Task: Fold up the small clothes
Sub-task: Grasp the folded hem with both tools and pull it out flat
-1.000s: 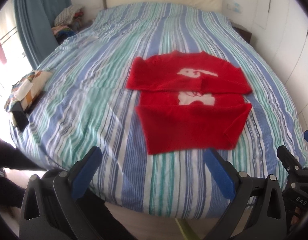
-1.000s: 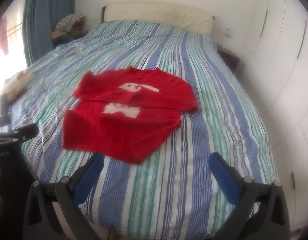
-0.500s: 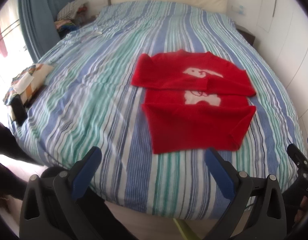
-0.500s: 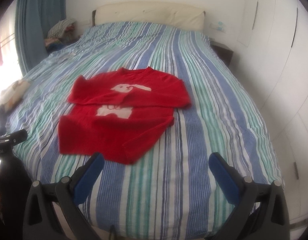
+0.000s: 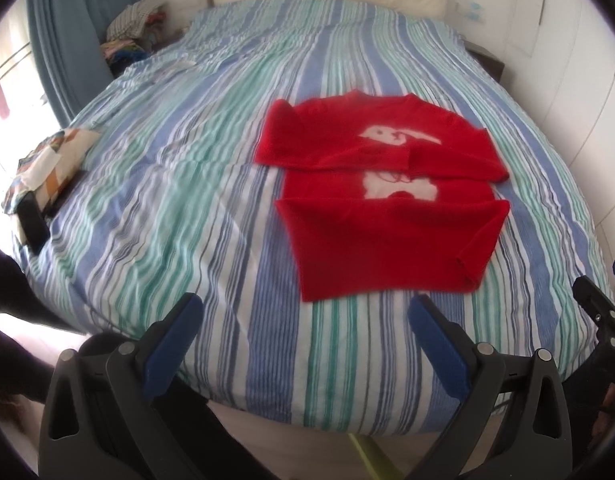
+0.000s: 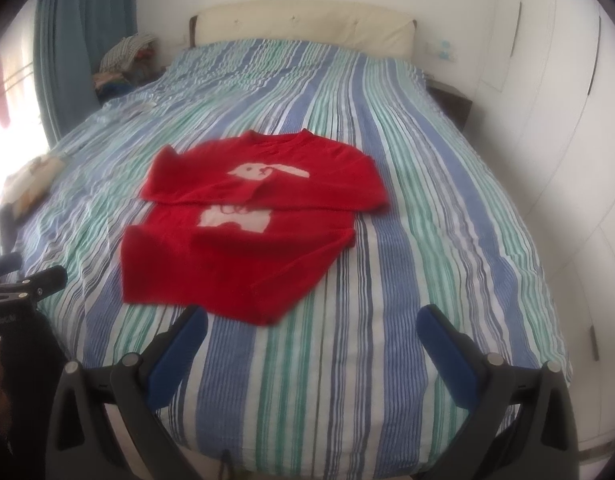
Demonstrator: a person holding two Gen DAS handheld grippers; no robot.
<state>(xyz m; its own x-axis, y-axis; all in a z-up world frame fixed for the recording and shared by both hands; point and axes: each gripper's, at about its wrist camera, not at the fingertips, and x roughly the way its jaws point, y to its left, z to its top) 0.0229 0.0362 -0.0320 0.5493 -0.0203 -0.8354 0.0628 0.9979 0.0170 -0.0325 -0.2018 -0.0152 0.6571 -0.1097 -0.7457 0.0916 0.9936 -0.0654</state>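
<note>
A small red sweater (image 5: 383,196) with a white animal print lies flat on the striped bed (image 5: 179,184), its sleeves folded across the chest. It also shows in the right wrist view (image 6: 247,232). My left gripper (image 5: 305,320) is open and empty, above the bed's near edge, short of the sweater's hem. My right gripper (image 6: 311,332) is open and empty, just short of the sweater's near right corner. The tip of the right gripper shows at the right edge of the left wrist view (image 5: 599,308). The left gripper shows at the left edge of the right wrist view (image 6: 23,284).
A folded patterned cloth (image 5: 47,164) and a dark phone (image 5: 33,224) lie at the bed's left edge. A pile of clothes (image 5: 131,32) sits by the blue curtain (image 5: 67,28). White wardrobe doors (image 6: 567,120) stand to the right. A cream headboard (image 6: 303,28) is at the far end.
Both grippers have drifted slightly, so the sweater sits a little differently in each view. The sweater itself has not moved. Both grippers stay open.
</note>
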